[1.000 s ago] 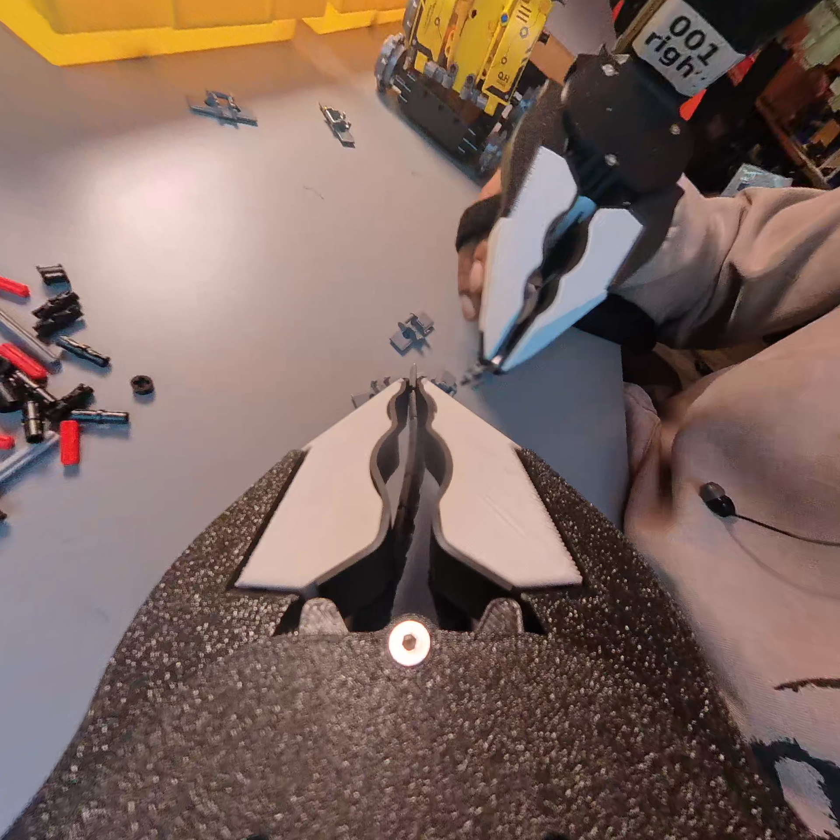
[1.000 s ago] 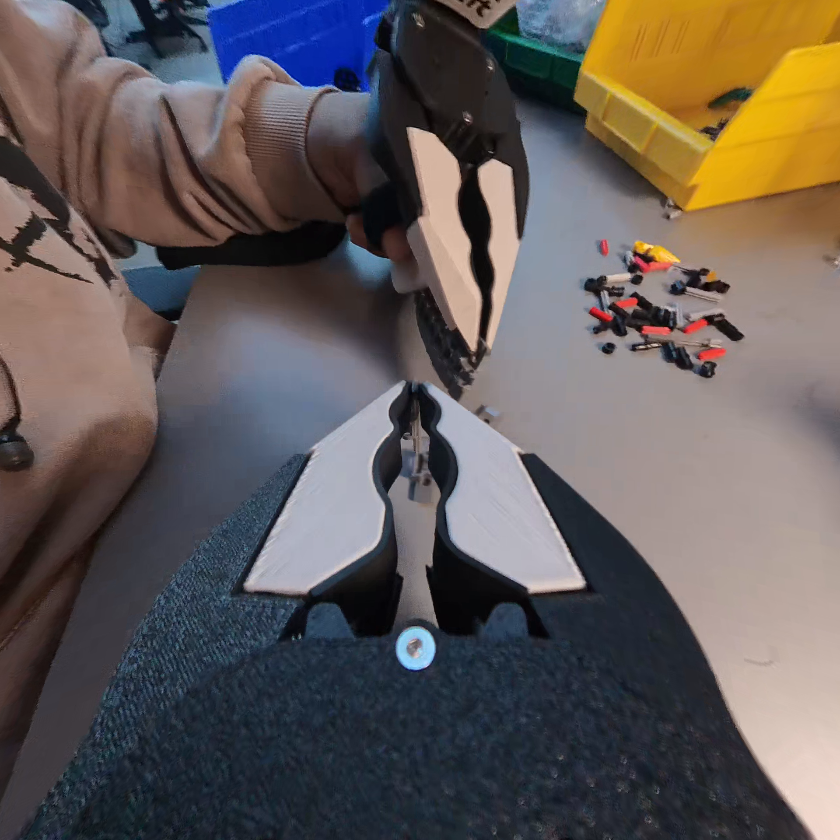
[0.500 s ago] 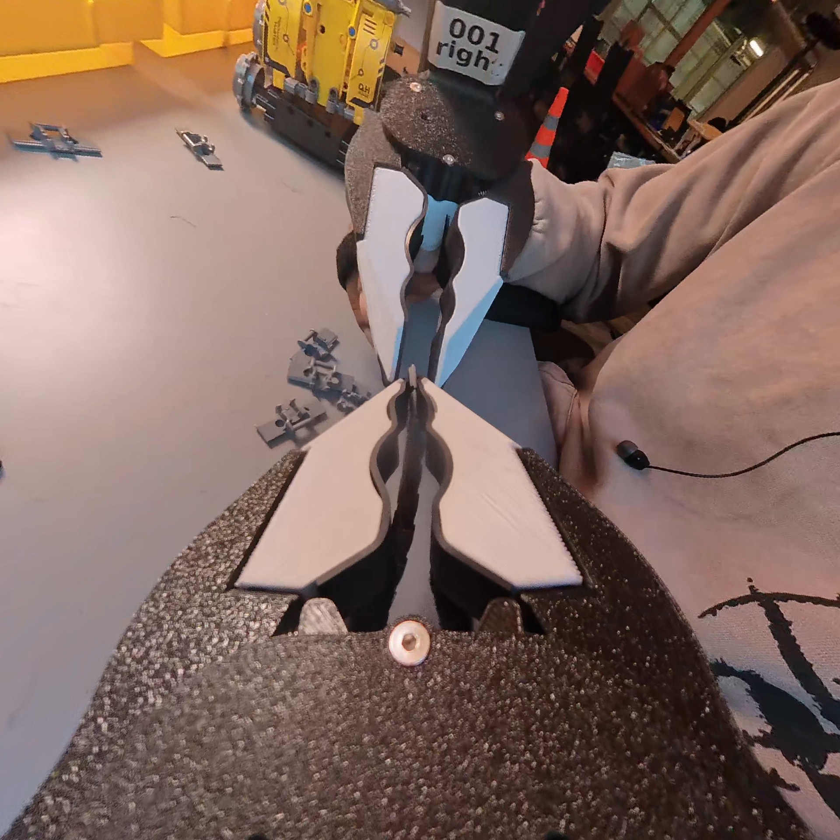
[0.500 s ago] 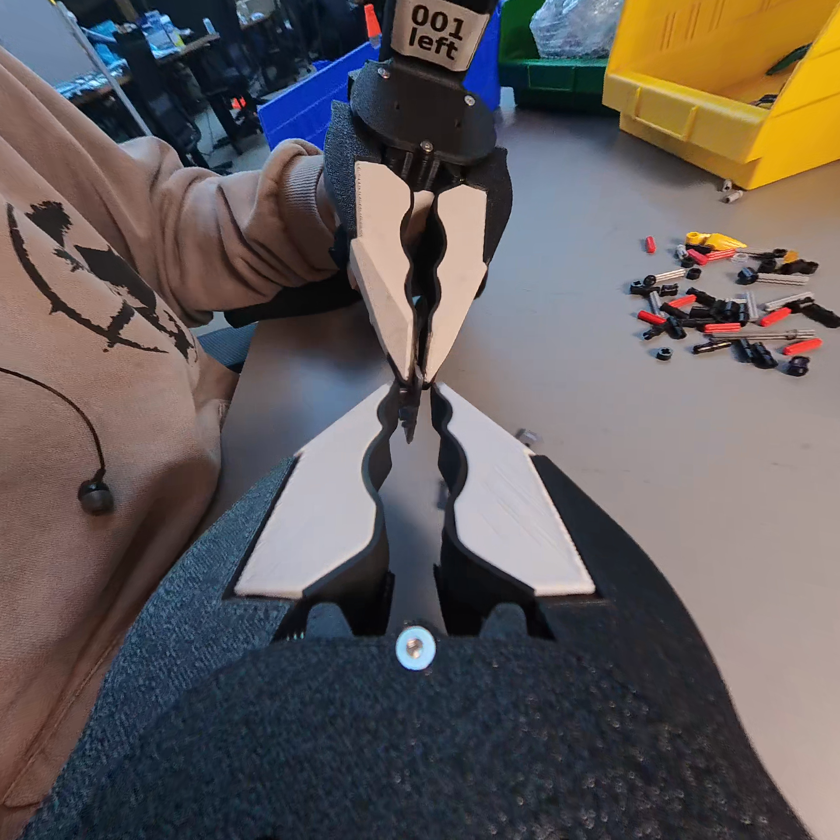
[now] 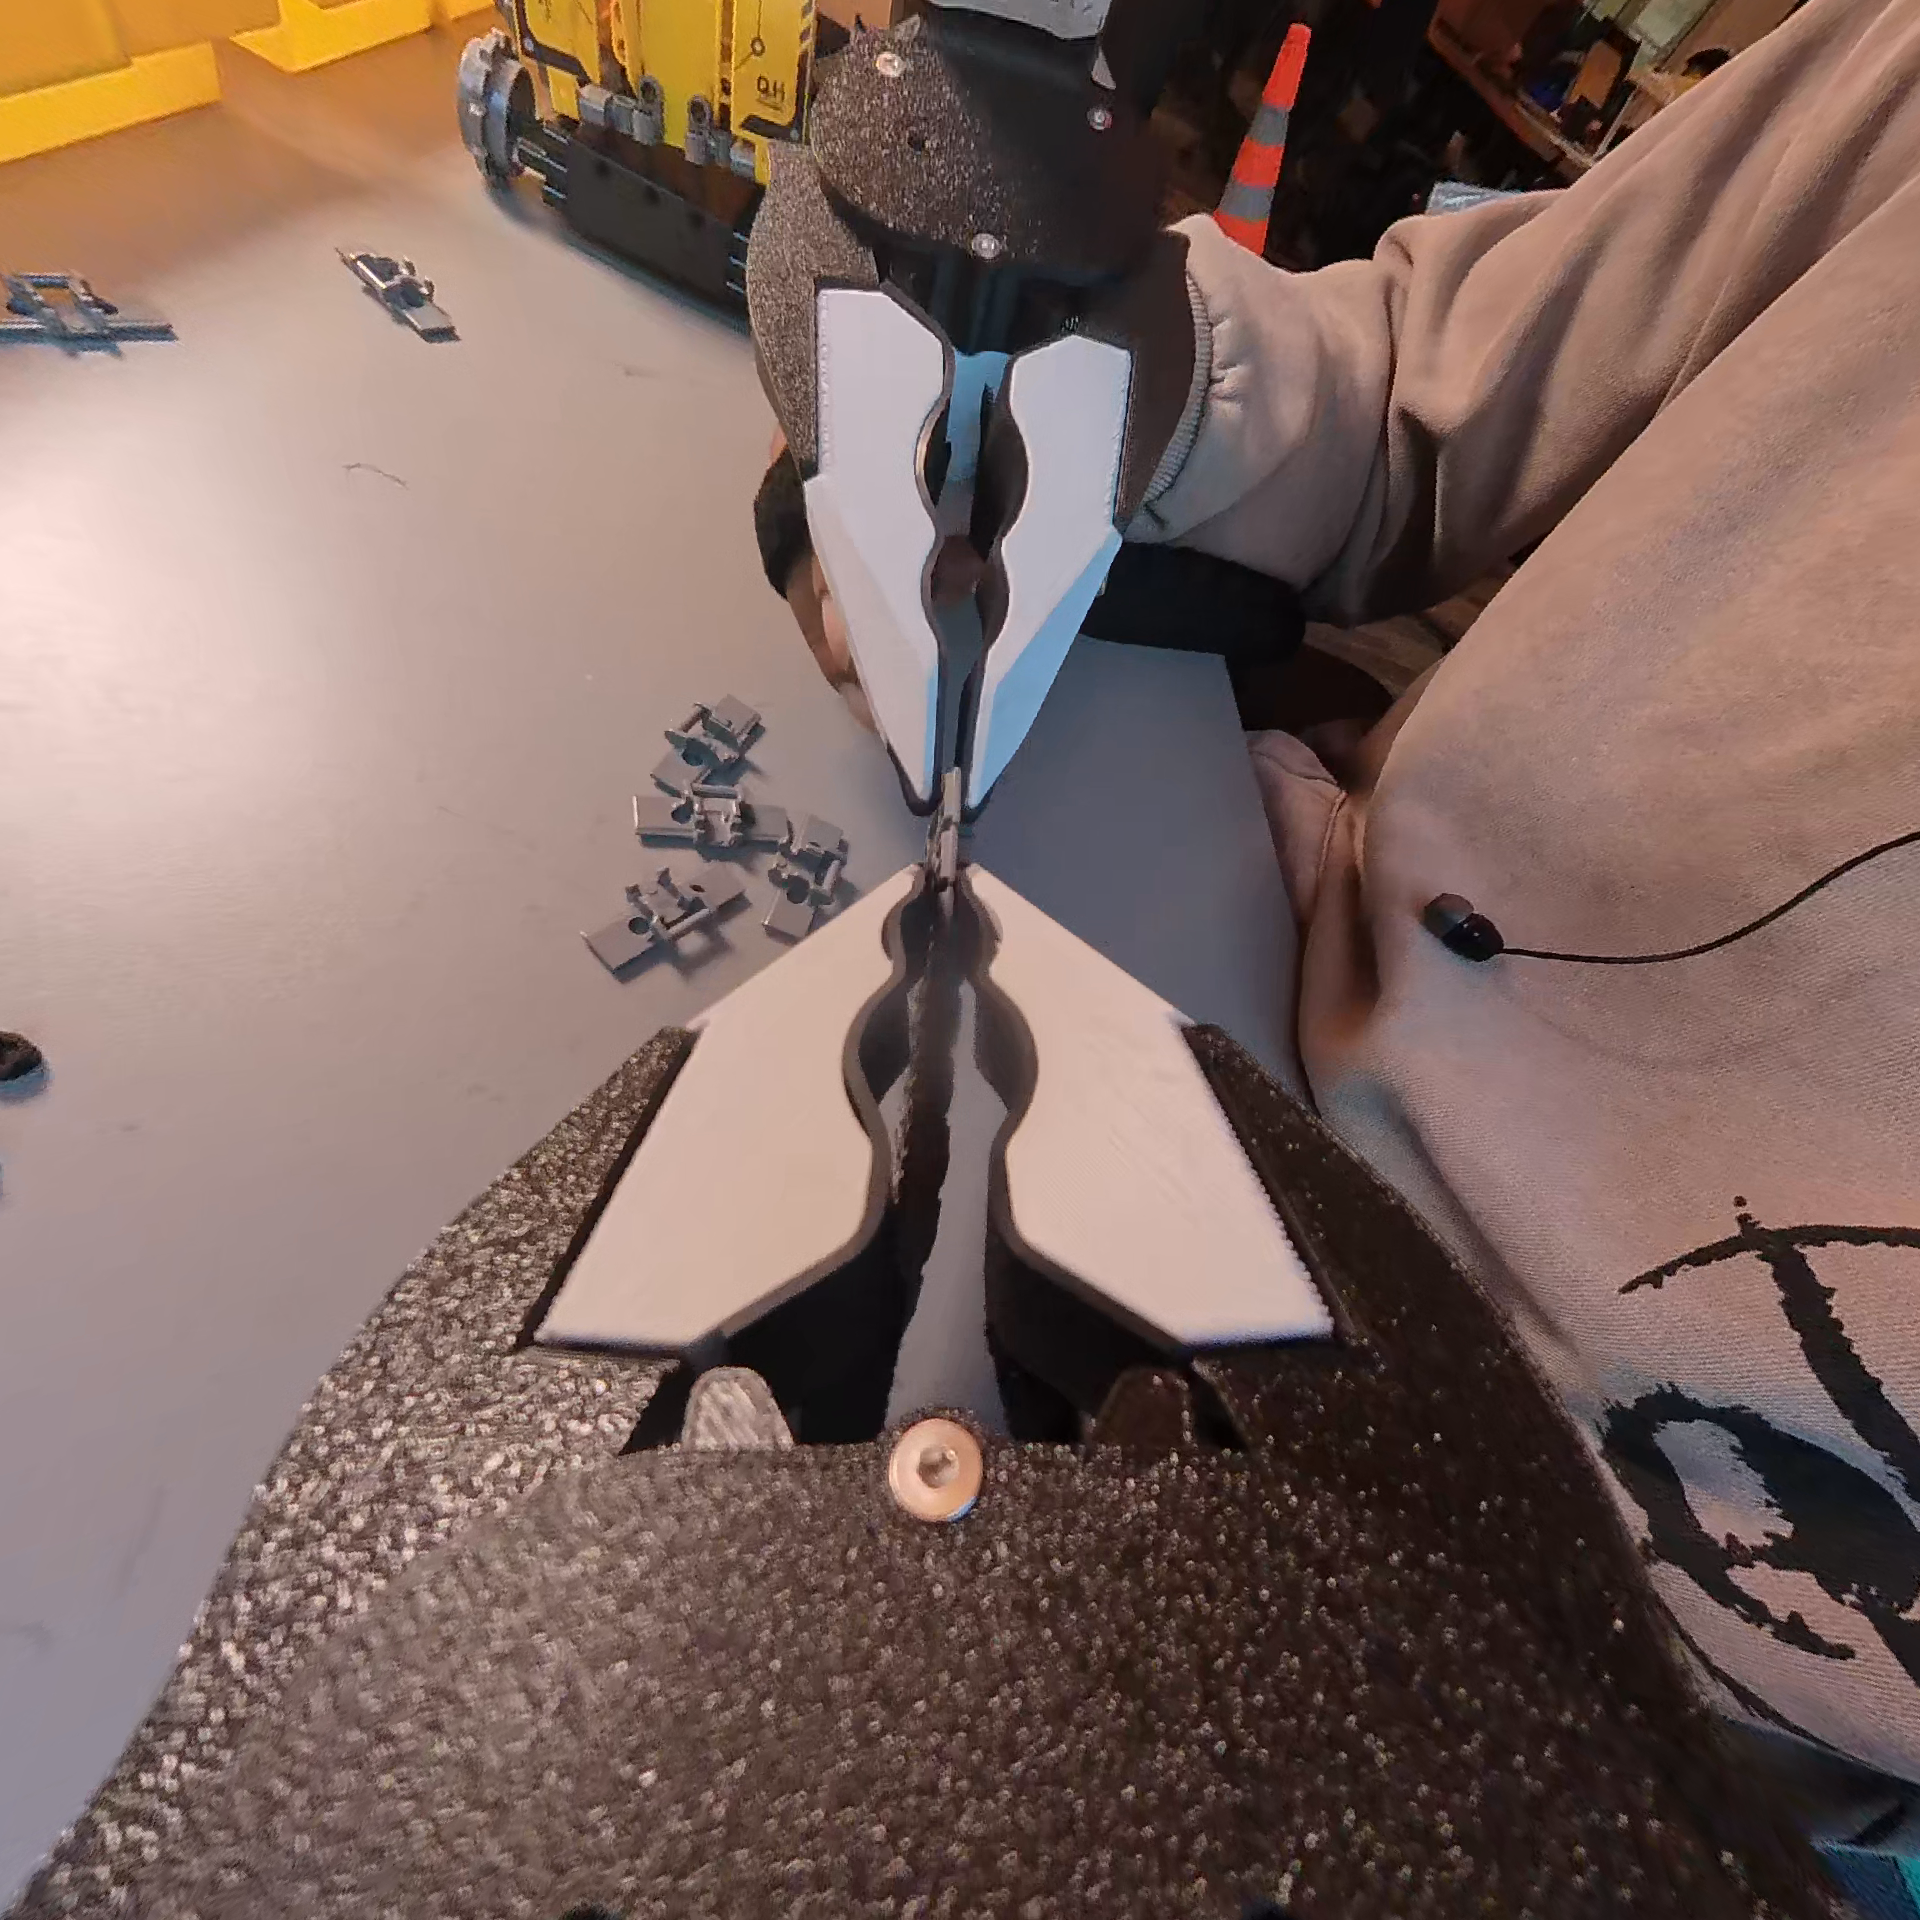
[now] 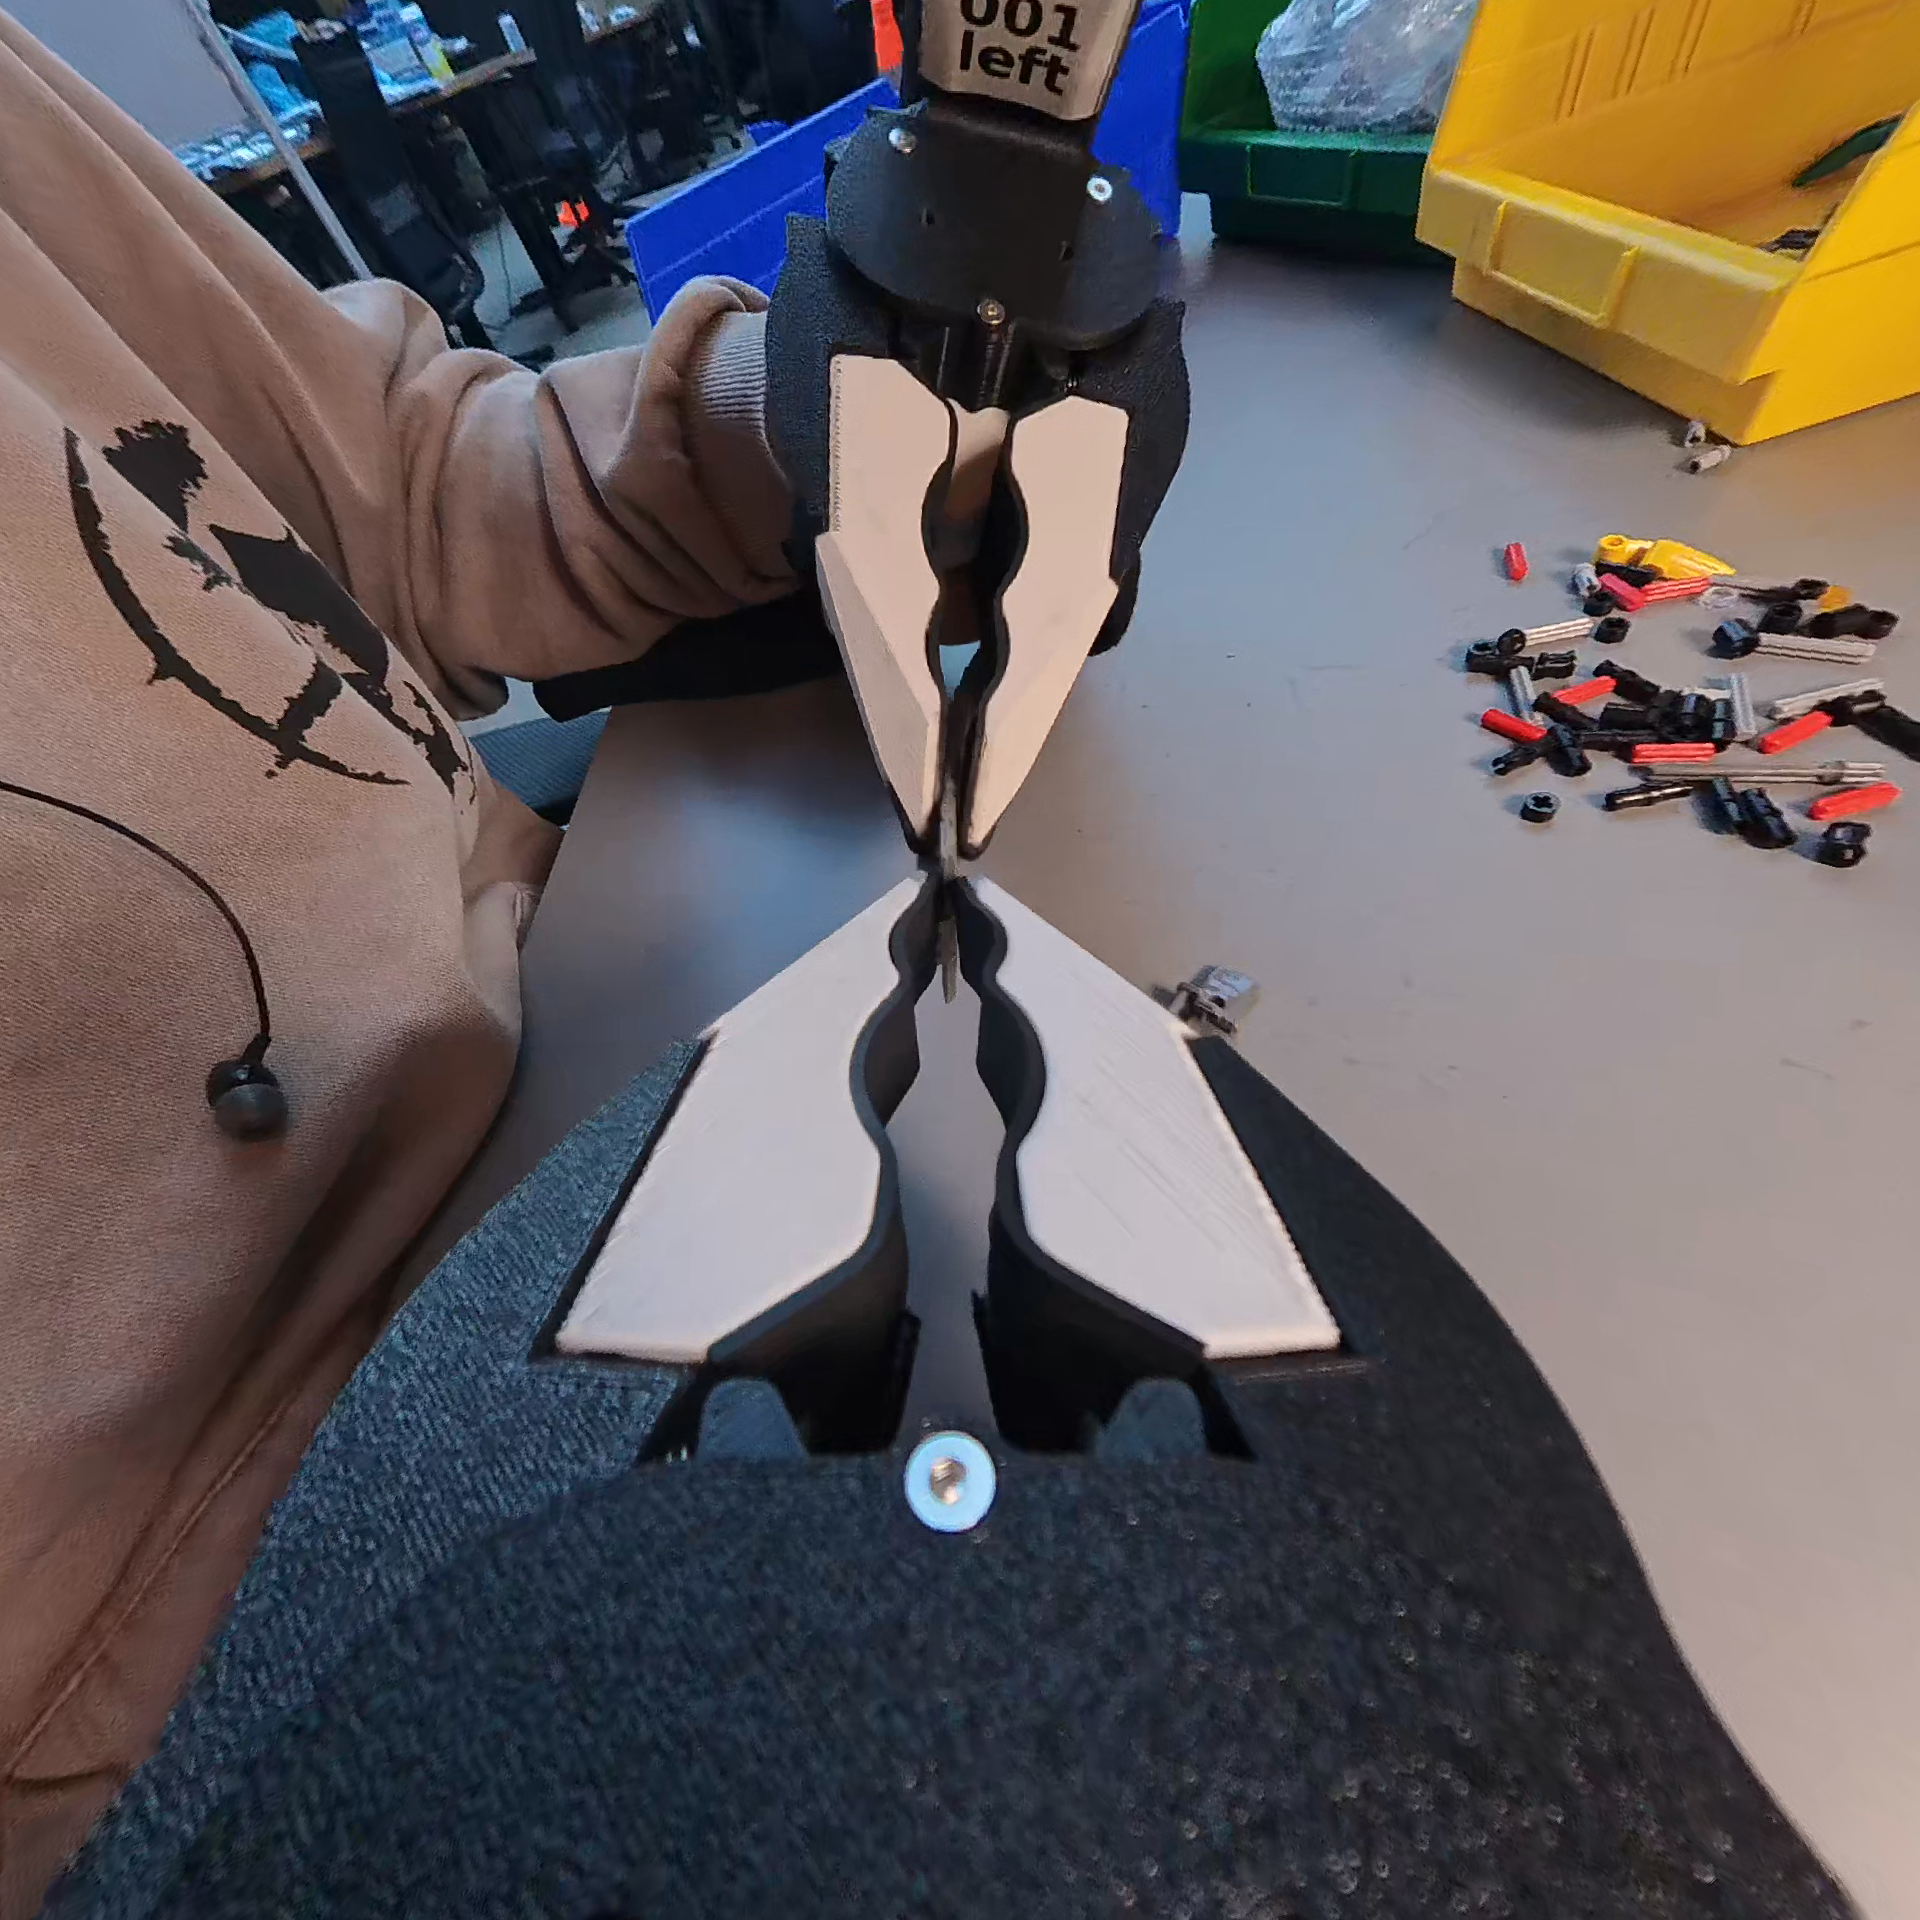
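My left gripper (image 5: 943, 885) and my right gripper (image 6: 943, 896) meet tip to tip above the grey table (image 5: 312, 623). Both are shut on a small thin grey plastic piece (image 5: 945, 840) that bridges the two pairs of tips. It also shows edge-on in the right wrist view (image 6: 948, 961), reaching into the right jaws. In the left wrist view the right gripper (image 5: 943, 802) points down at me. In the right wrist view the left gripper (image 6: 948, 844) does the same. Whether it is one piece or two joined ones is hidden.
Several loose grey link pieces (image 5: 717, 831) lie left of the tips. A yellow and black model vehicle (image 5: 644, 104) stands at the back. Red, black and grey pins (image 6: 1683, 707) lie to the right, near yellow bins (image 6: 1662, 229). A person's tan sweatshirt (image 5: 1610, 727) borders the table edge. Only a small space, under 4 cm, lies between the two pairs of fingers.
The two grippers swung to face each other and came tip to tip. The right jaws, slightly apart half a second ago, have closed on the piece the left holds.
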Demonstrator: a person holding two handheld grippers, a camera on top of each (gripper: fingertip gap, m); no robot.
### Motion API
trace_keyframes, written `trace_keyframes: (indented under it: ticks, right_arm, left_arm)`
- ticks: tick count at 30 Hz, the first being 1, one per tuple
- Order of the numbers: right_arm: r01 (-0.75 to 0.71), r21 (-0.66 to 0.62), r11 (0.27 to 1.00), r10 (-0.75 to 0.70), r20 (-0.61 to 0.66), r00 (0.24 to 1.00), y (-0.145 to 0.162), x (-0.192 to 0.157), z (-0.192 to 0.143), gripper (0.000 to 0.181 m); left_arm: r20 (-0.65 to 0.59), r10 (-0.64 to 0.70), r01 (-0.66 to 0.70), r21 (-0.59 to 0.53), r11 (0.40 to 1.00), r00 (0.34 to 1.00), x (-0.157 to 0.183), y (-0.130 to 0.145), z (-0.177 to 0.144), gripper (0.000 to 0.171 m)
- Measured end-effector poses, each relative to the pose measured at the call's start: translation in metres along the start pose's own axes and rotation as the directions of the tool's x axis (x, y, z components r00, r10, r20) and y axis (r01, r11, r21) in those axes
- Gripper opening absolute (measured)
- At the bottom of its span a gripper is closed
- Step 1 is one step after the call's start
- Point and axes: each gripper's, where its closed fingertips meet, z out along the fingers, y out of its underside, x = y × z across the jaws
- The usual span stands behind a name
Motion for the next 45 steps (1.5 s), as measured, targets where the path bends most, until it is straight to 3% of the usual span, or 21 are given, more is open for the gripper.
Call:
trace_keyframes:
  ticks: [5, 7, 10, 22, 26, 29, 36, 44, 45]
  right_arm:
    - [-0.023, 0.011, 1.0, 0.023, -0.003, 1.0, 0.0, 0.002, 0.0, 0.001]
    - [-0.039, 0.029, 0.999, 0.039, 0.01, 0.999, -0.002, 0.0, 0.001, 0.01]
    - [-0.021, 0.012, 1.0, 0.021, 0.002, 1.0, 0.0, 0.0, 0.004, 0.001]
    - [-0.029, -0.004, 1.0, 0.029, 0.011, 1.0, 0.005, -0.001, 0.005, 0.001]
    - [-0.02, 0.007, 1.0, 0.02, -0.004, 1.0, 0.003, 0.001, 0.004, 0.001]
    - [0.069, -0.002, 0.998, -0.069, -0.053, 0.996, 0.003, 0.001, 0.004, 0.0]
    - [0.192, -0.105, 0.976, -0.202, -0.098, 0.975, 0.016, -0.001, 0.013, 0.0]
    - [0.209, -0.105, 0.972, -0.219, -0.102, 0.97, 0.015, 0.0, 0.012, 0.0]
    - [0.195, 0.014, 0.981, -0.195, 0.072, 0.978, 0.001, -0.035, 0.018, 0.0]
  left_arm:
    - [0.032, -0.007, 0.007, 0.0, 1.0, 0.999, -0.004, -0.001, 0.0, 0.002]
    - [0.032, -0.01, 0.01, 0.004, 1.0, 0.999, -0.004, -0.002, 0.0, 0.002]
    - [0.023, 0.0, 0.001, -0.013, 1.0, 1.0, -0.001, 0.001, 0.001, 0.003]
    - [0.023, -0.003, 0.003, -0.013, 1.0, 1.0, -0.001, 0.002, 0.003, 0.002]
    - [0.019, -0.061, 0.061, 0.0, 0.998, 0.998, -0.003, 0.0, 0.004, 0.002]
    - [0.005, -0.14, 0.14, 0.01, 0.99, 0.99, -0.005, 0.001, 0.004, 0.002]
    - [0.093, -0.134, 0.139, -0.05, 0.989, 0.987, -0.012, 0.013, 0.009, 0.003]
    - [0.166, -0.11, 0.12, -0.049, 0.992, 0.98, -0.022, 0.013, 0.011, 0.003]
    - [0.273, -0.092, 0.109, -0.047, 0.993, 0.958, -0.039, 0.013, 0.011, 0.002]
